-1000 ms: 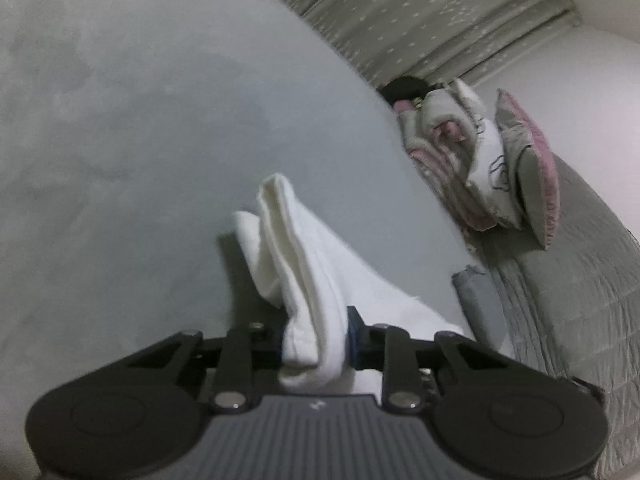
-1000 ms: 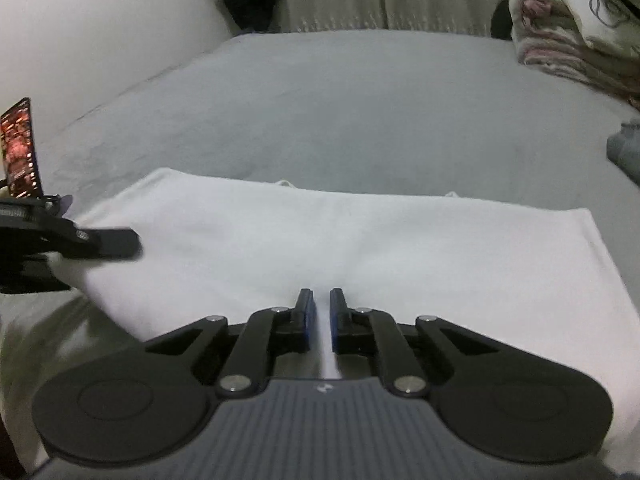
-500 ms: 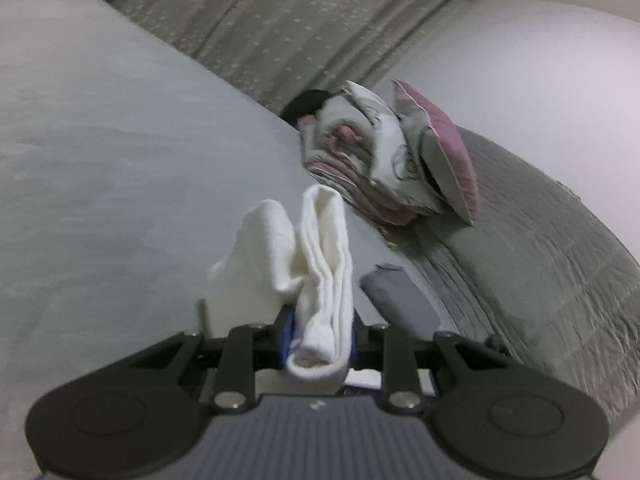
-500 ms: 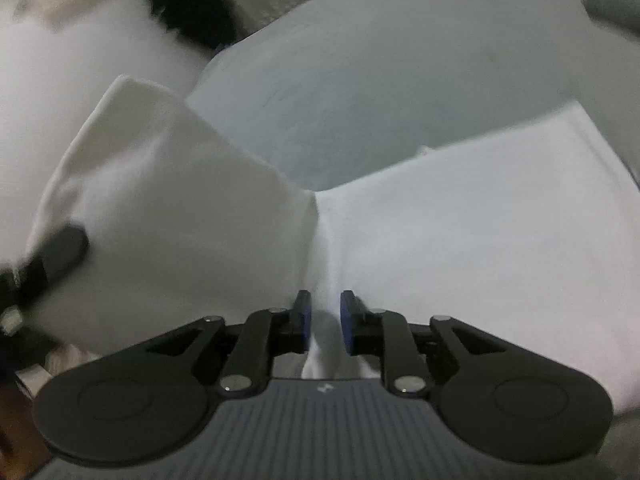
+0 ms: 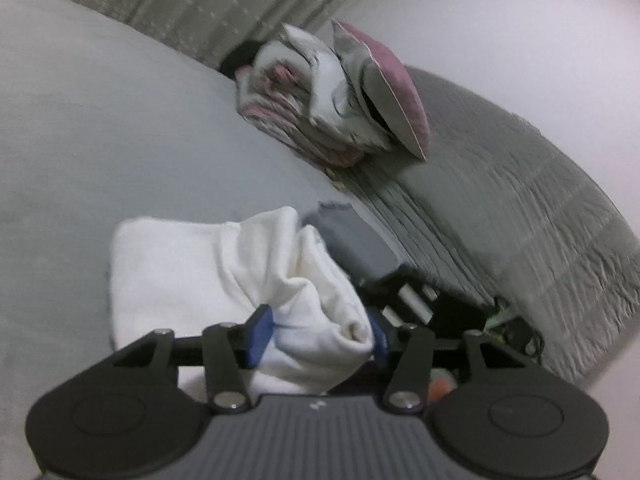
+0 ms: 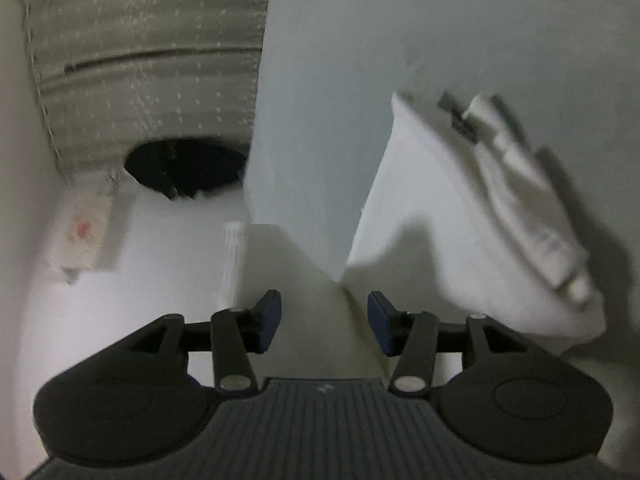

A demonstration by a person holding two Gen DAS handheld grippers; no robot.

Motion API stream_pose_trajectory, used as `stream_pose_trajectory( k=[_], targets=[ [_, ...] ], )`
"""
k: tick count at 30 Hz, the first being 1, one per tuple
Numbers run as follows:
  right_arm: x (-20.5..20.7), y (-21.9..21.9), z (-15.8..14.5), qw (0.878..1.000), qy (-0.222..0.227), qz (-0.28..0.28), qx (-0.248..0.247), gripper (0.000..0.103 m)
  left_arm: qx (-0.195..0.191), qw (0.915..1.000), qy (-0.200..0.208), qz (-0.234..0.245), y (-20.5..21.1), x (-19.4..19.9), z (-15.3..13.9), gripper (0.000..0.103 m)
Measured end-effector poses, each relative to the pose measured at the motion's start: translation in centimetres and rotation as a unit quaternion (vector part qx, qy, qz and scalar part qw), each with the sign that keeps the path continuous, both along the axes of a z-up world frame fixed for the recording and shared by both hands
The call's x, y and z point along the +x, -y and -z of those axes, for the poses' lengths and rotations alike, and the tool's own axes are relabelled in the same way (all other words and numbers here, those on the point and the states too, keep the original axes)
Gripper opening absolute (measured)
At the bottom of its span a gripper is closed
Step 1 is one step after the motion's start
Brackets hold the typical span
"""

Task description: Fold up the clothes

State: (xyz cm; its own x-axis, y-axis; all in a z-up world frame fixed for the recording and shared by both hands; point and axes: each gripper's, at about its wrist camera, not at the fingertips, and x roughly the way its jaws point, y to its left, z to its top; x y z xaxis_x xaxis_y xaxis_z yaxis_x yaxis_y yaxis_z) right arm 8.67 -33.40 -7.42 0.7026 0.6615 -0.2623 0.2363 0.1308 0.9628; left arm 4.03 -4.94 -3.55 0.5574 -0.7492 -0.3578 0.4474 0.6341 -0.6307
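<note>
A white cloth (image 5: 192, 264) lies folded over on the grey bed (image 5: 100, 120). Its bunched edge sits between the fingers of my left gripper (image 5: 320, 336), whose jaws are opening; the bunch looks slack rather than squeezed. In the right wrist view the picture is rolled sideways. There the white cloth (image 6: 432, 224) hangs in a blurred fold, and only a crease of it runs between the fingers of my right gripper (image 6: 324, 312). That gripper's jaws are opening too, and the blue pads (image 6: 270, 312) stand clear of the fabric. A blurred dark finger (image 6: 464, 120), seemingly my left gripper's, shows at the cloth's far edge.
A stack of folded bedding with a pink pillow (image 5: 340, 100) sits at the bed's far side beside a grey quilt (image 5: 520, 220). A folded grey garment (image 5: 352, 236) lies just behind the white cloth. Patterned curtains (image 6: 140, 40) and a dark object (image 6: 184, 168) are beyond the bed.
Both grippers' jaws have widened. The left one swung round and the cloth's bunch has slackened onto the bed. The right view has rolled sharply, and the cloth has slipped out of its pads.
</note>
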Motion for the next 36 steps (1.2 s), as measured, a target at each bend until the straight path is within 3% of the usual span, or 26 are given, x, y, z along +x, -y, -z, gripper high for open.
stream_pose_trajectory(
  k=[2,6,13,15,17,18,21,29,36],
  targets=[
    [-0.6,0.6,0.1,1.0,0.001,0.008,0.014,0.053,0.001,0.9998,-0.004,0.017,0.7,0.0,0.5,0.057],
    [-1.3,1.5,-0.2,0.999,-0.004,0.022,0.029,0.065,0.009,0.9987,-0.016,0.047,2.2,0.1,1.8,0.058],
    [0.1,-0.7,-1.5,0.996,-0.007,0.001,-0.086,0.064,0.045,0.9962,-0.007,0.075,3.7,-0.7,2.0,0.06],
    [0.4,-1.3,-1.9,0.992,-0.004,-0.007,-0.122,0.058,0.043,0.9955,-0.002,0.085,3.2,-1.2,1.5,0.06],
    [0.7,-2.0,-1.9,0.986,-0.005,-0.016,-0.163,0.045,0.046,0.9948,0.01,0.09,2.6,-1.7,0.9,0.06],
    [0.8,-2.3,-1.9,0.983,-0.005,-0.018,-0.182,0.033,0.049,0.9948,0.018,0.087,2.3,-1.9,0.6,0.061],
    [0.8,-2.5,-1.6,0.977,-0.001,-0.021,-0.21,0.024,0.051,0.9959,0.038,0.064,1.0,-2.2,-0.2,0.061],
    [0.3,-1.4,-2.4,0.977,0.042,-0.021,-0.21,0.02,0.068,0.9954,0.053,-0.043,-1.7,-0.4,0.1,0.057],
    [0.3,0.7,-1.9,0.981,0.037,-0.016,-0.192,0.019,0.075,0.9939,0.08,-0.013,0.9,-0.1,2.1,0.044]
  ],
)
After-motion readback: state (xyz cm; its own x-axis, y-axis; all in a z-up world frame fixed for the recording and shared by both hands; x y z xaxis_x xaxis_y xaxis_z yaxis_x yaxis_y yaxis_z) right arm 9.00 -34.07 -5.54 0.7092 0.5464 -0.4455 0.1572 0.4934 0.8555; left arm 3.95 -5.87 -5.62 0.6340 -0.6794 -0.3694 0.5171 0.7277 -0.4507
